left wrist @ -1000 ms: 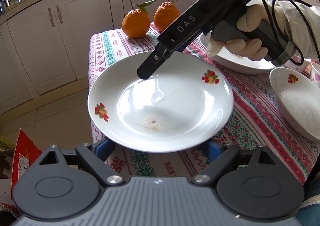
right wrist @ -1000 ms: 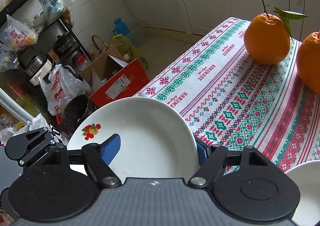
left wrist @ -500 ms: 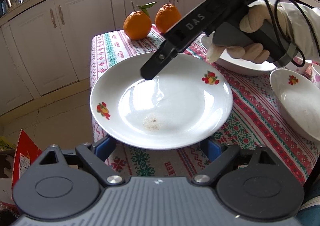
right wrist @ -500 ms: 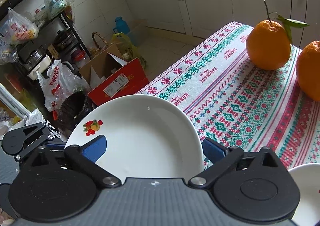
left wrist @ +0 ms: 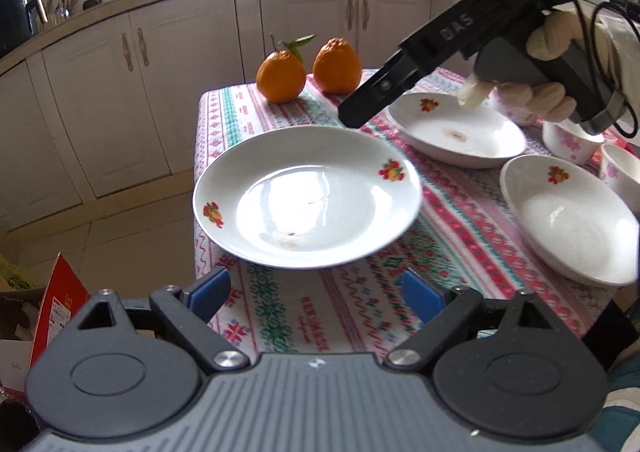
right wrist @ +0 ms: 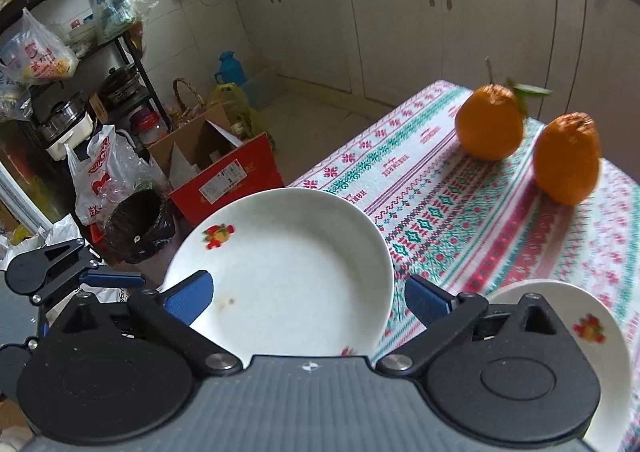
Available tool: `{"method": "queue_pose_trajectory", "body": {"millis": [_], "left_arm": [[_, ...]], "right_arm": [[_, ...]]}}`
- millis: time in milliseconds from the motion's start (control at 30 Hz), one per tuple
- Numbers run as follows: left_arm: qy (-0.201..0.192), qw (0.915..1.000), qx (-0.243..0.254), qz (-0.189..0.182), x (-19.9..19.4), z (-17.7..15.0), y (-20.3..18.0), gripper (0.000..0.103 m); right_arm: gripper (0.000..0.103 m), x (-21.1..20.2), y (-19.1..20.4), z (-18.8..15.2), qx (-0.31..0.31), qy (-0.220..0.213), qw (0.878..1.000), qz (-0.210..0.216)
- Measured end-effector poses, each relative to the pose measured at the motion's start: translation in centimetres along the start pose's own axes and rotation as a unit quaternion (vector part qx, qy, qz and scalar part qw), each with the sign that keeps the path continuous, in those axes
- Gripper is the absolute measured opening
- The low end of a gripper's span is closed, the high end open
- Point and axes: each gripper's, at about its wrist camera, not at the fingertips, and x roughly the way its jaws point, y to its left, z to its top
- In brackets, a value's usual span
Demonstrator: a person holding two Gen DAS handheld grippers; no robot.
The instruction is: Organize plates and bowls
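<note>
Plates (left wrist: 308, 199) unstacked, spread apart on tablecloth (left wrist: 352, 316), bowls (left wrist: 576, 139) at far right; sorting barely begun. Left gripper (left wrist: 316, 292) and right gripper (right wrist: 308, 294) spread wide, grasping nothing.

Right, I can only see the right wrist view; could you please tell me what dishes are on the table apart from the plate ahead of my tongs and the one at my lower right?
Observer: The left wrist view shows a third plate on the cloth, to the right of the front plate.
Operator: Thank you. Are there any bowls?
Observer: Yes, two small pink-patterned bowls stand beyond that third plate, at the right edge of the view.
Operator: And is the plate at my lower right clean?
Observer: No, the plate at your lower right has a brownish smear at its centre.
</note>
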Motion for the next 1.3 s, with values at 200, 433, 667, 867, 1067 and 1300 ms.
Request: {"method": "queue_pose_trajectory", "body": {"millis": [200,433,667,867,1067,1300], "left_arm": [[-0.011,0.9997,0.013,0.015,-1.7,-0.2,-2.2,0.093],[-0.050,0.9976,0.005,0.046,-3.8,0.0,-5.3,0.094],[-0.068,0.9970,-0.025,0.026,-4.4,-0.3,-8.1,0.096],[-0.065,0.9977,-0.008,0.016,-4.6,-0.5,-10.1,0.096],[-0.066,0.9978,0.001,0.008,-4.6,-0.4,-11.5,0.096],[-0.065,0.9978,0.003,-0.009,-4.4,0.1,-12.3,0.096]], "right_arm": [[0.103,-5.1,1.9,-2.7,-0.004,-0.033,0.999,-0.031],[0.103,-9.3,3.4,-8.3,0.012,-0.057,0.996,-0.072],[0.103,-12.3,3.7,-14.9,0.061,-0.070,0.991,-0.098],[0.103,-14.7,4.4,-20.0,0.082,-0.081,0.984,-0.135],[0.103,-15.9,5.3,-23.7,0.077,-0.069,0.983,-0.151],[0.103,-15.2,5.5,-25.8,0.066,-0.043,0.984,-0.162]]}}
